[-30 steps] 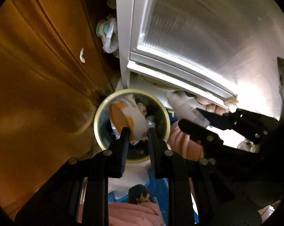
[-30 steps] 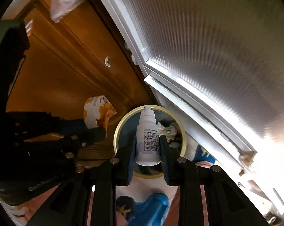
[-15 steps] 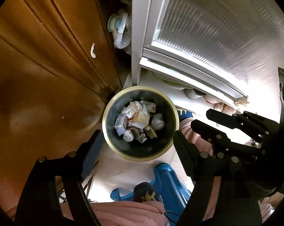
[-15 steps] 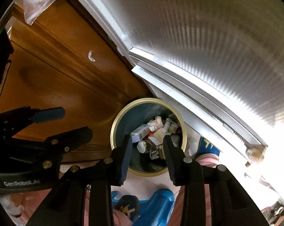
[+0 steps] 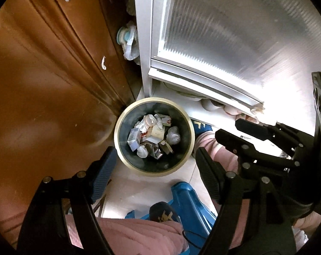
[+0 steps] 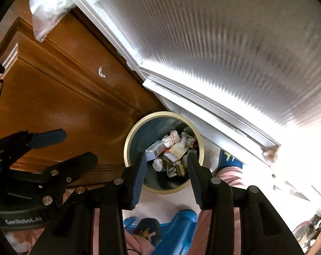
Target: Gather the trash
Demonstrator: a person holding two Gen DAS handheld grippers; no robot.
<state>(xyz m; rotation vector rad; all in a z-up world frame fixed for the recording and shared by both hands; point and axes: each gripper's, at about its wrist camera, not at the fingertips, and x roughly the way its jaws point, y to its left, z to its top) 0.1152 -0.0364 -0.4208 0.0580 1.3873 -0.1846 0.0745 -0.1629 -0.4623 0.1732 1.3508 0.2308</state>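
A round bin with a cream rim (image 5: 118, 127) (image 6: 126, 148) stands on the floor in the corner between a cabinet and a door. Crumpled paper, small boxes and wrappers (image 5: 152, 133) (image 6: 173, 148) lie inside it. My left gripper (image 5: 154, 150) hangs above the bin with its jaws wide open and nothing between them; it also shows at the left of the right wrist view (image 6: 78, 145). My right gripper (image 6: 166, 155) points down over the bin, its jaws opening and holding nothing. In the left wrist view it (image 5: 228, 128) sits to the bin's right.
A brown wooden cabinet (image 5: 43, 106) rises left of the bin, a white frosted-glass door (image 5: 224, 42) behind it. A plastic bag (image 5: 129, 42) is wedged between them. A blue plastic stool (image 5: 188, 195) and a person's pink-clad legs (image 5: 128, 233) are below.
A second ago the left gripper was shut on an orange-and-white cup and the right on a white dropper bottle above the bin. Both let go; the left rose a little and the right jaws keep widening.
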